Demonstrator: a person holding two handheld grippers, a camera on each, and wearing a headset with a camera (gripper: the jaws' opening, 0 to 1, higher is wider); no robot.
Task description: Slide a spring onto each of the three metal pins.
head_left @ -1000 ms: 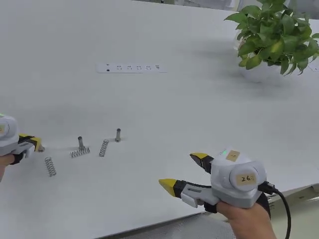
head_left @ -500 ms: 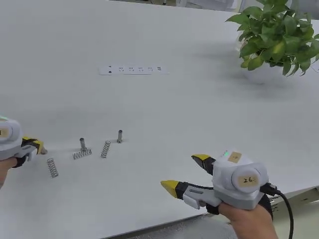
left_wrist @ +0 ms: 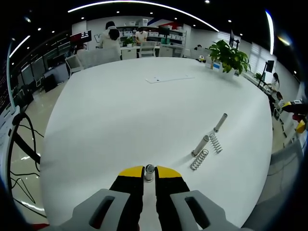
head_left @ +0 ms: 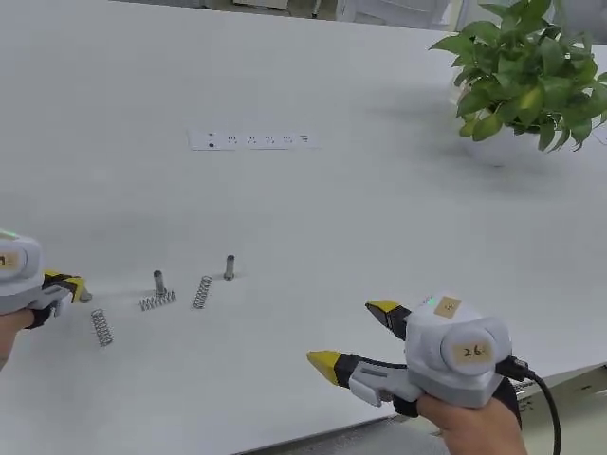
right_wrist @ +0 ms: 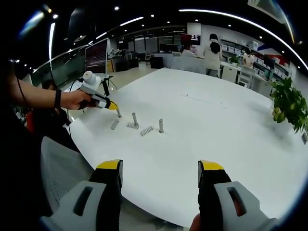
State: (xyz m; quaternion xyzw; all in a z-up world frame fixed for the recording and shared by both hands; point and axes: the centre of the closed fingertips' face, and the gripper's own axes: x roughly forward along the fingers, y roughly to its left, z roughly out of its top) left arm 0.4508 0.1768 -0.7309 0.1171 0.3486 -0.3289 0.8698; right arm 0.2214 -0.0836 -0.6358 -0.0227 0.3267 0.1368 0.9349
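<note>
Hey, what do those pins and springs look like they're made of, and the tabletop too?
Pins: probably steel. They are smooth grey cylinders with a dull shine.
Springs: thin coiled wire, likely steel, with silvery glints along the coils.
Tabletop: matte white, even and seamless. It could be laminate or painted board; I cannot tell which.

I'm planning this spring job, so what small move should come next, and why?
Probably bring the open right gripper toward the spring nearest it: the left gripper is shut on one pin, and all three springs lie loose on the table.
</note>
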